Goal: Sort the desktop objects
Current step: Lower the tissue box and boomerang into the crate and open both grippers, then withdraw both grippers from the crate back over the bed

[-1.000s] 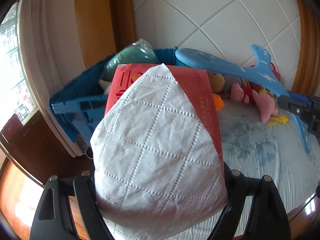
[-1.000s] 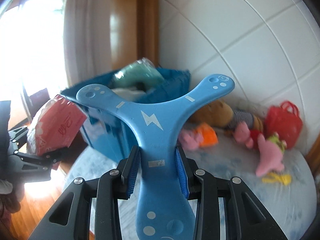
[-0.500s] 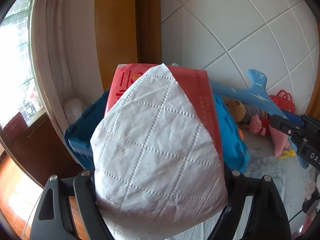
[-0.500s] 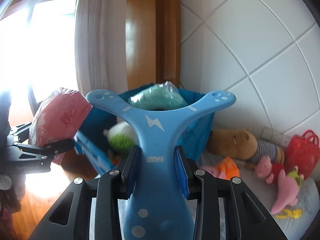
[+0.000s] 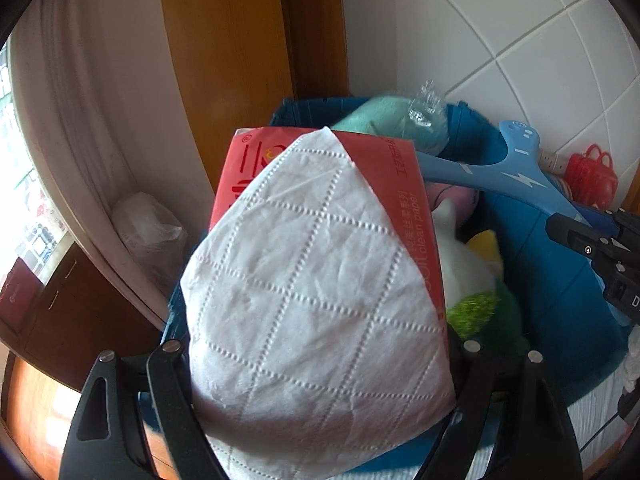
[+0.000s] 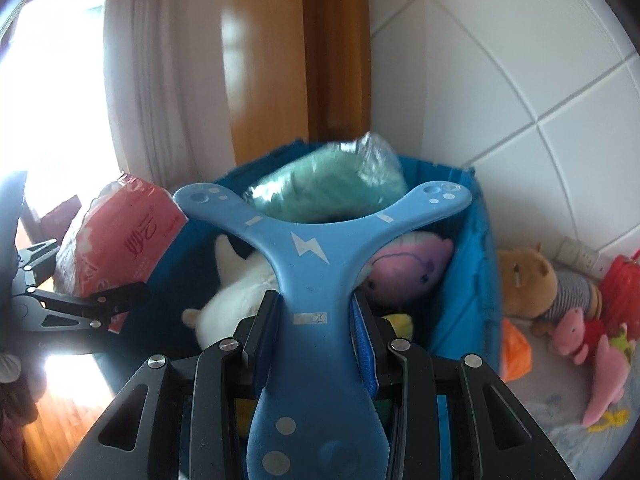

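Note:
My left gripper (image 5: pixel 318 348) is shut on a red tissue pack (image 5: pixel 248 168) with a white quilted sheet hanging from its front. It hovers over the near left of the blue storage bin (image 5: pixel 560 280). My right gripper (image 6: pixel 312 312) is shut on the stem of a blue three-armed boomerang (image 6: pixel 308 248), held above the bin (image 6: pixel 460 280). The bin holds a teal bagged plush (image 6: pixel 332 188), a white plush (image 6: pixel 236 284) and a purple plush (image 6: pixel 412 264). In the right wrist view the tissue pack (image 6: pixel 120 244) and the left gripper (image 6: pixel 100 304) show at the left.
Right of the bin, a brown plush (image 6: pixel 524 280), pink toys (image 6: pixel 608 376), an orange item (image 6: pixel 516 348) and a red basket (image 6: pixel 624 292) lie on the pale blue cover by the tiled wall. A curtain, a wooden frame and a clear plastic bag (image 5: pixel 148 220) lie left of the bin.
Both grippers have swept left with their loads, from over the bed cover to above the blue bin. The bin now fills the middle of both views. Neither grip has changed.

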`<action>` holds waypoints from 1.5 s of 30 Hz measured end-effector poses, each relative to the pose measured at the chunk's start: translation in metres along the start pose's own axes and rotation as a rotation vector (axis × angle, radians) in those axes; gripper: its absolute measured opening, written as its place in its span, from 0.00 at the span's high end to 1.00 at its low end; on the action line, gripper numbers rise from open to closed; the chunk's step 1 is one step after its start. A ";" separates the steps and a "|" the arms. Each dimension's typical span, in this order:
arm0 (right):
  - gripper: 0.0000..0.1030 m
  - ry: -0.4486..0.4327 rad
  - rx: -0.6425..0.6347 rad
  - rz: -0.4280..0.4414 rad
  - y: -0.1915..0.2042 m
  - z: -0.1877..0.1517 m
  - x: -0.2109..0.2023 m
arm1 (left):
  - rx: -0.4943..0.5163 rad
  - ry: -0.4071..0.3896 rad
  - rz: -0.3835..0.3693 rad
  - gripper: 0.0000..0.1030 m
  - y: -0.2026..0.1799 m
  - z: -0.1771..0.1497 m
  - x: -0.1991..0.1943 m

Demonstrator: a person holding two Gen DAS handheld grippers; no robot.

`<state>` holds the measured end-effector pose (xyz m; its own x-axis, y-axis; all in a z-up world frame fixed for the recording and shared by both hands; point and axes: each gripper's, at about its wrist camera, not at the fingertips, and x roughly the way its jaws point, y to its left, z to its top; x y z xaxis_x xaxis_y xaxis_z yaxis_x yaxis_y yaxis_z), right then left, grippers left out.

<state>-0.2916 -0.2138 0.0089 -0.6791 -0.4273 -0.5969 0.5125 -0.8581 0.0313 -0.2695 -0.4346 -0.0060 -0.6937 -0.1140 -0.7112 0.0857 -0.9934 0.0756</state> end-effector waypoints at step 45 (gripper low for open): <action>0.00 -0.075 0.118 -0.264 -0.138 -0.148 -0.213 | 0.059 -0.164 -0.199 0.00 -0.237 -0.073 -0.136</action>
<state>-0.1402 0.0380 0.0134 -0.8197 -0.2011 -0.5364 0.2513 -0.9677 -0.0212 -0.1432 -0.1832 0.0212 -0.7995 0.0884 -0.5941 -0.1024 -0.9947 -0.0101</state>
